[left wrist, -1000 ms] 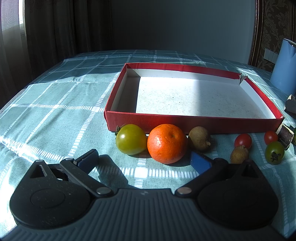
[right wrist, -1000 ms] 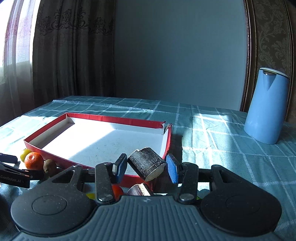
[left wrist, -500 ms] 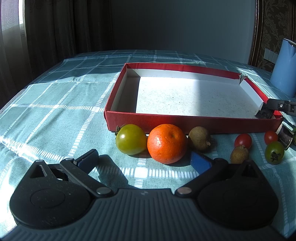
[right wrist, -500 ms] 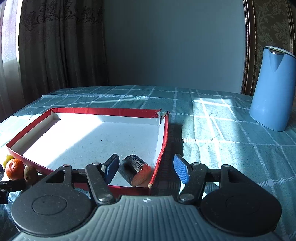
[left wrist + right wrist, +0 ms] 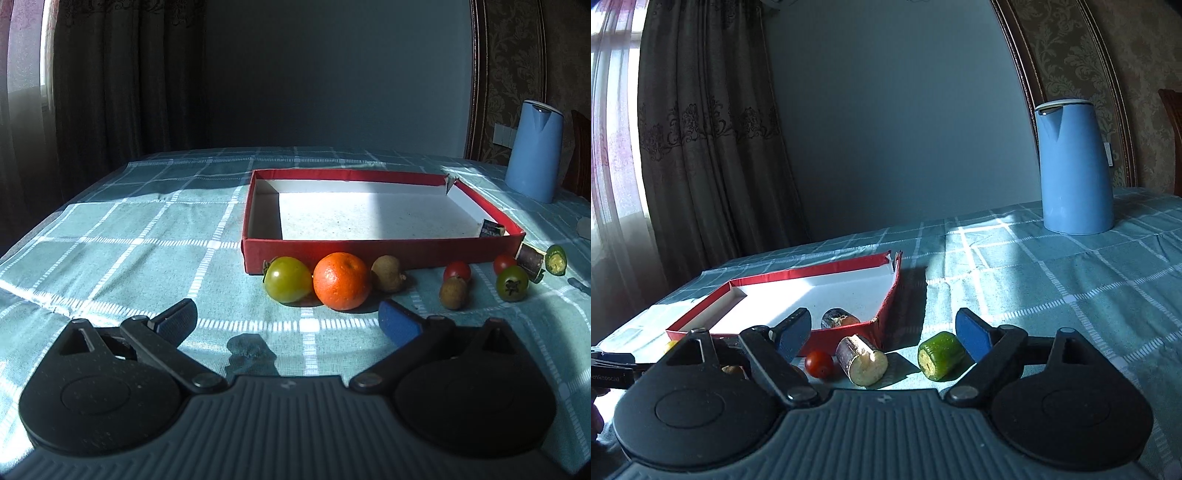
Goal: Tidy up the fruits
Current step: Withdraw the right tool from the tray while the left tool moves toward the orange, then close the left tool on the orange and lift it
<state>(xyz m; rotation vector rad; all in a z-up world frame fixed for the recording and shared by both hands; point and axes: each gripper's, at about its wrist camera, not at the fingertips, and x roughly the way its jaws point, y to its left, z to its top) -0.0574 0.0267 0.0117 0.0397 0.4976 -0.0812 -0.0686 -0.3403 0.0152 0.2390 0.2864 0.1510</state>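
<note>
Left wrist view: left tongs point(image 5: 286, 321) spread, empty, above worktop point(image 5: 147, 236). Orange point(image 5: 341, 280), green tomato point(image 5: 288, 279) and brown fruit point(image 5: 387, 273) lay in row against red box point(image 5: 369, 253); cane piece point(image 5: 491, 228) inside box corner.

Right wrist view: right tongs point(image 5: 882, 336) opening, nothing pinched. Cut cane point(image 5: 861, 360), cherry tomato point(image 5: 819, 364) and cucumber piece point(image 5: 940, 355) lay on worktop just outside box; blue kettle point(image 5: 1075, 166) well apart.

Tablecloth point(image 5: 147, 236): woven cloth, matt, teal check. Box point(image 5: 369, 254): red cardboard, glossy outside, white speckled paper lining. Orange point(image 5: 341, 280): dimpled, slight sheen. Green tomato point(image 5: 288, 279): smooth, glossy. Kettle point(image 5: 1075, 166): smooth blue plastic, satin. Curtain point(image 5: 701, 147): patterned cloth.
</note>
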